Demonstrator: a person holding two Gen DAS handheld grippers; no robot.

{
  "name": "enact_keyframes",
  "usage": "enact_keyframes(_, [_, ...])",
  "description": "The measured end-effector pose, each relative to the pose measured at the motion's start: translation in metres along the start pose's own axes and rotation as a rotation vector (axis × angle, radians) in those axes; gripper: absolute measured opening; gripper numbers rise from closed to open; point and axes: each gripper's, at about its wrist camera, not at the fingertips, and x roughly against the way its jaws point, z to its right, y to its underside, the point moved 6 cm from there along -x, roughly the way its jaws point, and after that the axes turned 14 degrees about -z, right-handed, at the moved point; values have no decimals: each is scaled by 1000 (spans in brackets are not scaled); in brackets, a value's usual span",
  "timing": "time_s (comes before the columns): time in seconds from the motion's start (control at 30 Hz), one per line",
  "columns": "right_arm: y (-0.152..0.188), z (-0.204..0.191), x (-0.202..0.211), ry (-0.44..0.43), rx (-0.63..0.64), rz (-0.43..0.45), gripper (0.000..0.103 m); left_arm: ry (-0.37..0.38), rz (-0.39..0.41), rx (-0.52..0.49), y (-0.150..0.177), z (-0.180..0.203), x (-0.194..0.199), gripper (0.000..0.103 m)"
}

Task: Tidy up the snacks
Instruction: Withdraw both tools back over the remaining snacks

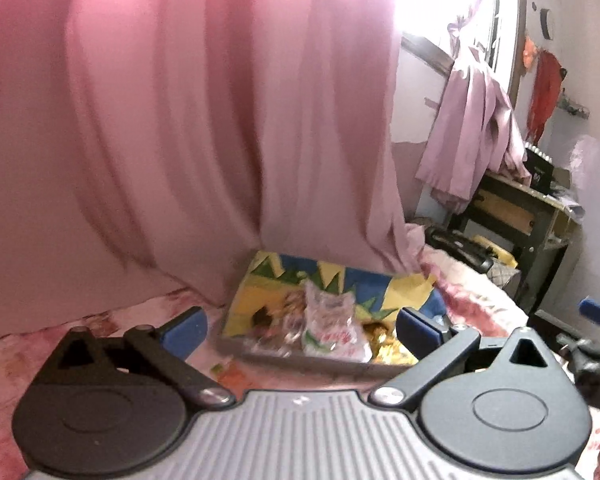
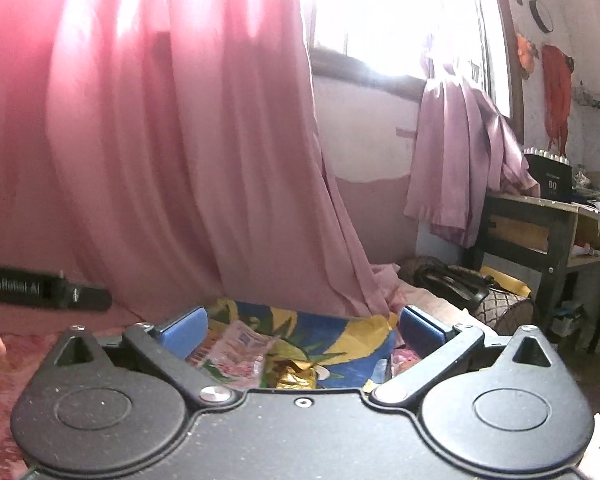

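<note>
A shallow box lined with blue, yellow and green patterned paper (image 1: pixel 384 284) lies on the bed against the pink curtain. Inside it lie a white and red snack packet (image 1: pixel 332 328), a clear wrapper (image 1: pixel 276 336) and a gold foil packet (image 1: pixel 388 350). My left gripper (image 1: pixel 302 330) hangs above and before the box, its blue pads wide apart with nothing between them. In the right wrist view the same box (image 2: pixel 340 340) holds a pink and white packet (image 2: pixel 236 352) and the gold packet (image 2: pixel 296 376). My right gripper (image 2: pixel 302 328) is open and holds nothing.
A pink curtain (image 1: pixel 180 140) hangs right behind the box. The bed cover (image 1: pixel 80 332) is pink with a floral print, and an orange scrap (image 1: pixel 236 376) lies on it. A dark wooden table (image 2: pixel 548 224) and a black bag (image 2: pixel 452 280) stand at the right. The other gripper's body (image 2: pixel 40 288) shows at left.
</note>
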Motion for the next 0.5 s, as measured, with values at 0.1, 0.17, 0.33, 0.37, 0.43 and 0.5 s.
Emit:
enact_keyframes(0.1, [5, -6, 21, -21, 3, 13, 102, -22, -6, 31, 9, -8, 19, 103])
enact_keyframes(0.17, [10, -11, 32, -34, 6, 13, 102, -31, -14, 40, 17, -13, 28, 103])
enact_keyframes(0.33, [27, -28, 52, -85, 20, -28, 102, -93, -64, 30, 44, -28, 47, 103])
enact_keyframes(0.37, [30, -31, 54, -99, 16, -42, 102, -105, -76, 28, 49, -31, 49, 103])
enact_keyframes(0.43, [37, -36, 57, -125, 3, -65, 102, -124, -102, 39, 57, -37, 53, 103])
enact_keyframes(0.5, [45, -41, 57, -146, -12, -96, 102, -131, -139, 64, 64, -43, 52, 103])
